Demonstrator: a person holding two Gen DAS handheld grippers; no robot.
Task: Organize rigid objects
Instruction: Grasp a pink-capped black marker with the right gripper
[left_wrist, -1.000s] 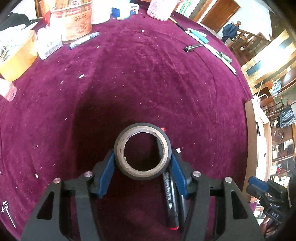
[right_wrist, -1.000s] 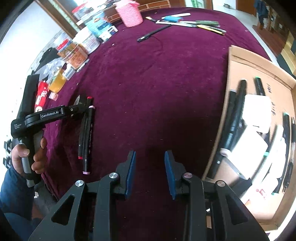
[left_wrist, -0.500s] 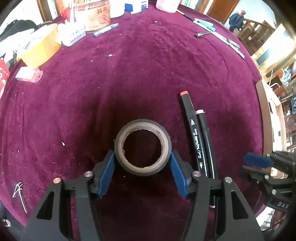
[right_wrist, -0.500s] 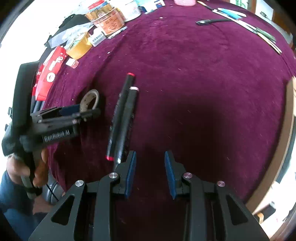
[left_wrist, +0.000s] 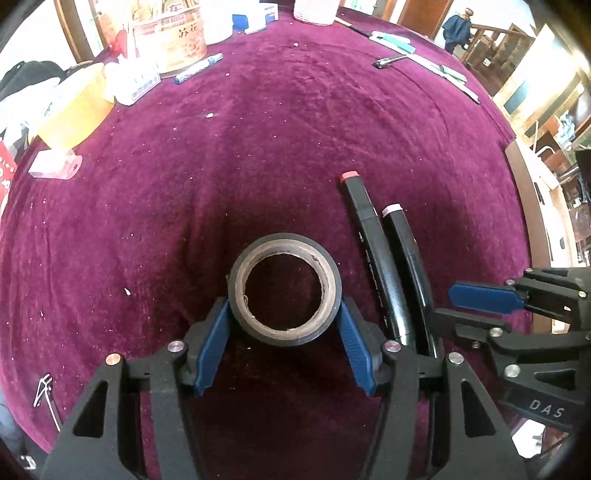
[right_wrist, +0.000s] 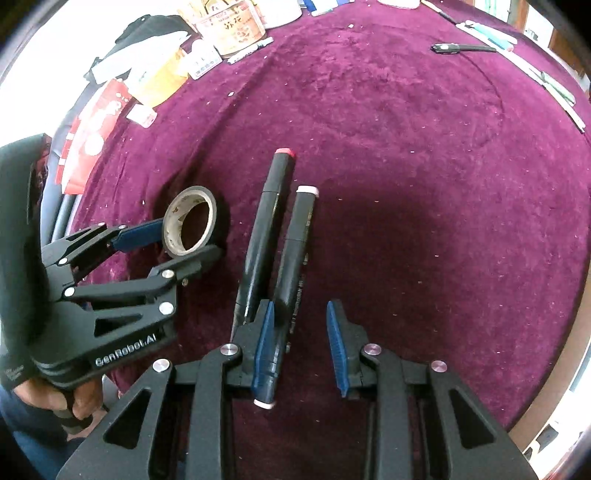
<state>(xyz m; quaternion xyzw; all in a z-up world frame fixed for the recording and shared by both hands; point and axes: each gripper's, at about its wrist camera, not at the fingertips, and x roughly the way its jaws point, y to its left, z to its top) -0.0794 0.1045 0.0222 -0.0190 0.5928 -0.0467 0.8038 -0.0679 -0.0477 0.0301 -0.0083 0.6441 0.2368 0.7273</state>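
Tape roll (left_wrist: 283, 291) in left claw (left_wrist: 283, 334) — maroon velvet tablecloth (left_wrist: 295, 129), cluttered far edge.

The right hand-held gripper (right_wrist: 301, 347) has swung away from the cardboard box at the tabletop's edge and come in low over the two black markers, its open jaws now around the near end of the pink-capped marker (right_wrist: 293, 258). The left hand-held gripper (left_wrist: 284, 339) has carried the tape roll (left_wrist: 284, 288) off to the left of the red-capped marker (left_wrist: 373, 251), which it had been covering.
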